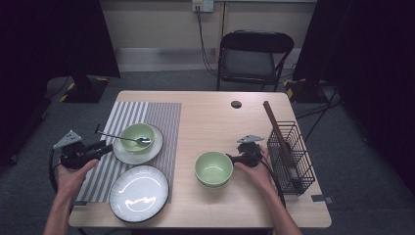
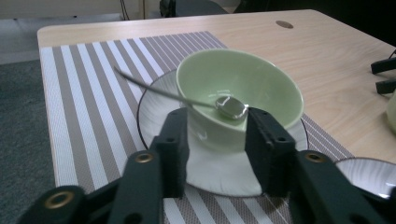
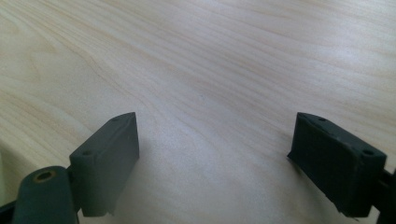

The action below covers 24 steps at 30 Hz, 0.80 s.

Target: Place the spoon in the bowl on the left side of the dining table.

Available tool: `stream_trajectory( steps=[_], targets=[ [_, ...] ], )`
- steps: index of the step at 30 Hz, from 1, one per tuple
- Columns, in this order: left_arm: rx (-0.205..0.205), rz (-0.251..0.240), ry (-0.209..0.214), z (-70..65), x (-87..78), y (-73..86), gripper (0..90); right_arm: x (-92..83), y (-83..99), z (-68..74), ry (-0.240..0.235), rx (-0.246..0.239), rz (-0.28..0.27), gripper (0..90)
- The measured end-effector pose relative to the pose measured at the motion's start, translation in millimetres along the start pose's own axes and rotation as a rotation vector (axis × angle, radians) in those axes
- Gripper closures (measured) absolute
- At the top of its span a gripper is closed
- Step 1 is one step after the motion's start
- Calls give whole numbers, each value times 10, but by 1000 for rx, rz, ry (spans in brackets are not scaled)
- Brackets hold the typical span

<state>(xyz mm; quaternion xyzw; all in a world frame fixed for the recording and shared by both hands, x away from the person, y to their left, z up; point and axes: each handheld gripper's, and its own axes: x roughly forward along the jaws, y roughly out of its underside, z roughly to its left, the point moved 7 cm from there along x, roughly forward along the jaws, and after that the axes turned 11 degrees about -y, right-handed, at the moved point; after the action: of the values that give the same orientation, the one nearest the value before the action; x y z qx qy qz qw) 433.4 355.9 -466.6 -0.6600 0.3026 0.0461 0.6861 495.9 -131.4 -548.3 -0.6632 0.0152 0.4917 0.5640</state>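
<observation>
Pale wood tabletop (image 1: 210, 117) under everything, with striped grey-and-white placemat (image 1: 147, 115) laid across the left part. Beyond the right gripper's back end, black wire rack (image 1: 293, 156) near the table's right edge, a brown stick leaning out of it. Near the left gripper's jaw tips and towards the person, white ribbed plate (image 1: 139, 192) with dark rim, bare, half on the placemat. Just ahead of the right gripper (image 1: 234, 157), green bowl (image 1: 214, 168) on bare wood, close to the jaw tips though contact cannot be told from the high view. Straight in front of the left gripper (image 2: 215, 140), second green bowl (image 2: 243, 84) seated on a smaller white plate (image 2: 219, 172) on the placemat: glossy, pale inside, flaring wide from a narrow foot. Lying across that bowl, metal spoon (image 2: 231, 106), its shiny head on the near rim right between the left jaws, its thin handle running away over the rim and out above the stripes. Left forearm reaching in from the lower edge, hand wrapped under the gripper body, jaws held level and pointing at the bowl; jaws parted, standing either side of the bowl's near wall without pressing on it, nothing grasped. Right forearm angled in from the lower right, hand gripping from behind, jaws low over the wood; jaws spread wide, released, bare tabletop between them.
</observation>
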Motion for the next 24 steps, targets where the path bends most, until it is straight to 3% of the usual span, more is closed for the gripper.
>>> stream_trajectory(
  steps=[5,7,12,15,20,24],
  targets=[
    [33,64,-37,-37,71,177,451,-1,0,0,2,1,1,149],
    [24,63,-29,-37,78,210,396,0,-3,2,0,2,-3,156],
    [28,118,-48,16,142,359,329,-16,-29,-15,-1,36,16,199],
    [27,145,-43,40,183,429,279,-31,-57,-9,-41,56,23,225],
    [27,176,-60,71,265,505,212,-71,-121,-18,-15,45,-3,255],
    [27,191,-84,89,298,545,205,-131,-192,-42,-9,70,-22,261]
  ],
)
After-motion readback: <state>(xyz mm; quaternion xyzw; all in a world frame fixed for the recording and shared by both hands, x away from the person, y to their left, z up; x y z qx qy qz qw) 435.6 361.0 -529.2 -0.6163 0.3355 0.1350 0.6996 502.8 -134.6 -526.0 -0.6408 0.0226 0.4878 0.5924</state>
